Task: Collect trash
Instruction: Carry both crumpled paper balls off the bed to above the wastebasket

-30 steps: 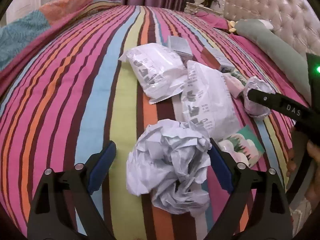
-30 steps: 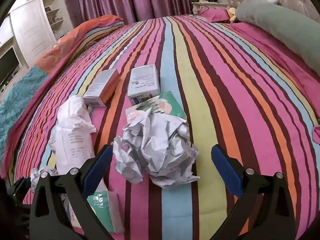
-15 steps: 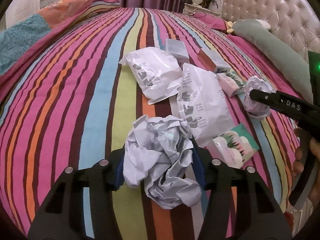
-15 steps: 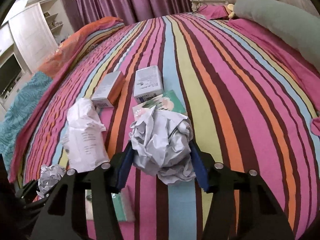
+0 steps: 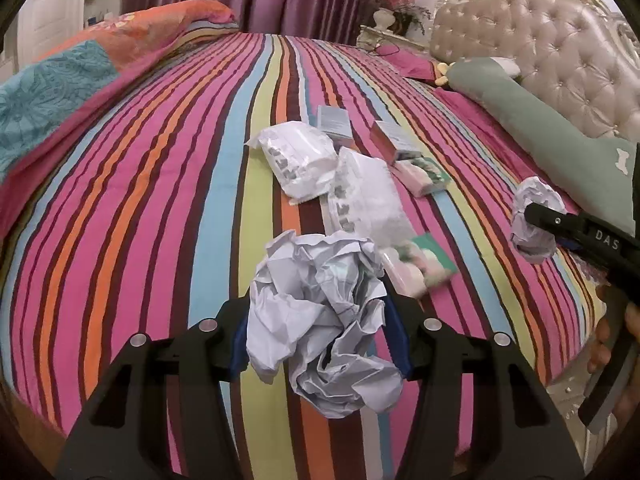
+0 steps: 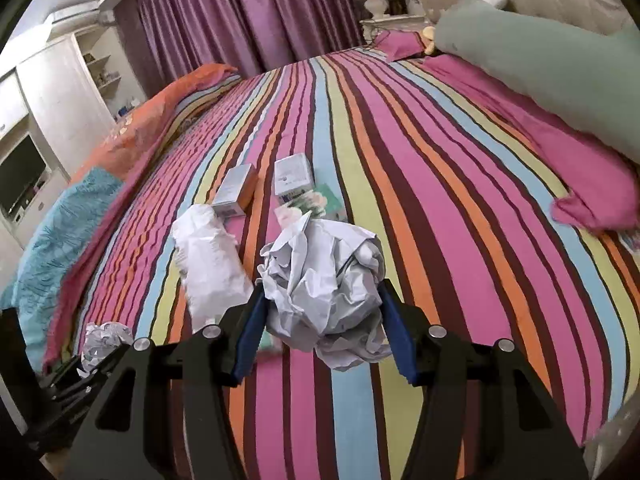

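My left gripper [image 5: 318, 344] is shut on a crumpled white paper ball [image 5: 320, 320] and holds it above the striped bedspread [image 5: 160, 200]. My right gripper [image 6: 322, 332] is shut on a second crumpled paper ball [image 6: 324, 276], also lifted off the bed. The right gripper with its ball [image 5: 534, 220] shows at the right of the left wrist view; the left ball [image 6: 105, 338] shows at the lower left of the right wrist view. On the bed lie white plastic bags [image 5: 300, 160], small boxes [image 5: 334, 122] and tissue packs [image 5: 422, 264].
A green bolster pillow [image 5: 540, 120] and tufted headboard [image 5: 540, 48] lie at the right. A folded orange and teal quilt [image 5: 60, 80] is at the far left. White cupboards [image 6: 48, 92] stand beyond the bed. The bed's front edge is just below the grippers.
Both grippers closed on their paper balls, then lifted them and drew back from the litter pile. The rest of the trash has not moved.
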`<state>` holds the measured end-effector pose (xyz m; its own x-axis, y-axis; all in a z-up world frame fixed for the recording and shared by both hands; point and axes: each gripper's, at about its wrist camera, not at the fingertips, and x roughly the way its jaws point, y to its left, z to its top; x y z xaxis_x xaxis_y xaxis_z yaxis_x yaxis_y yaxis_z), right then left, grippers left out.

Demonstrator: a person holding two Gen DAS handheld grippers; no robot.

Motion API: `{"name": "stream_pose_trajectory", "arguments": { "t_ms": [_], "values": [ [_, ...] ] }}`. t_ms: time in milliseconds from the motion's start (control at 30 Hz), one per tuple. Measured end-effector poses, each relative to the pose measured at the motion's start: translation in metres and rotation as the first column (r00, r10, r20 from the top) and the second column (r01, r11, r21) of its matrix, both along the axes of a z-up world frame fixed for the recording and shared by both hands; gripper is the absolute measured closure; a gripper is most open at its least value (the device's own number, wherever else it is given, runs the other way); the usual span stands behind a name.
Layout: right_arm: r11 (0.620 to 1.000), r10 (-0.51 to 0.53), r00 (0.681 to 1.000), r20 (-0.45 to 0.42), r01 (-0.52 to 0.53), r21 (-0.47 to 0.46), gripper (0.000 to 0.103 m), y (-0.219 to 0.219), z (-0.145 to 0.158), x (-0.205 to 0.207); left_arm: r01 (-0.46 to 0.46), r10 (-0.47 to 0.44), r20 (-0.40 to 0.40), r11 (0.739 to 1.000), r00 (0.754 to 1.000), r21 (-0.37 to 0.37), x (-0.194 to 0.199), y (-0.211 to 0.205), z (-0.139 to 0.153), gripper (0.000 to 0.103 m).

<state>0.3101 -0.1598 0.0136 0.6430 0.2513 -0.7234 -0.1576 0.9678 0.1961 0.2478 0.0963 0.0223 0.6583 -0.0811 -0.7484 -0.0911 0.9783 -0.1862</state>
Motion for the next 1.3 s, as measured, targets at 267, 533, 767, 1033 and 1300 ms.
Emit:
{"name": "stream_pose_trajectory", "arguments": {
  "t_ms": [267, 533, 767, 1033, 1300],
  "values": [
    [1.0, -0.023, 1.0, 0.001, 0.023, 0.009, 0.05, -0.017, 0.007, -0.057, 0.033, -0.033, -0.005, 0.999, 0.999, 0.002, -0.048, -0.013, 0.004, 0.05],
    [1.0, -0.02, 1.0, -0.006, 0.02, 0.023, 0.05, -0.023, 0.003, -0.104, 0.086, -0.085, -0.015, 0.996, 0.996, 0.027, -0.096, -0.032, 0.001, 0.05],
    [1.0, -0.008, 1.0, -0.02, 0.009, 0.02, 0.05, -0.022, -0.001, -0.142, 0.137, -0.135, -0.069, 0.99, 0.988, 0.023, -0.136, -0.045, -0.017, 0.05],
    [0.998, 0.026, 0.992, -0.125, -0.019, 0.055, 0.05, -0.013, -0.032, -0.188, 0.181, -0.176, -0.159, 0.983, 0.971, 0.013, -0.17, -0.063, -0.051, 0.05],
    [0.997, 0.034, 0.955, -0.294, -0.012, 0.079, 0.05, -0.011, -0.084, -0.212, 0.251, -0.246, -0.276, 0.968, 0.929, -0.019, -0.19, -0.088, -0.089, 0.05]
  ]
}}
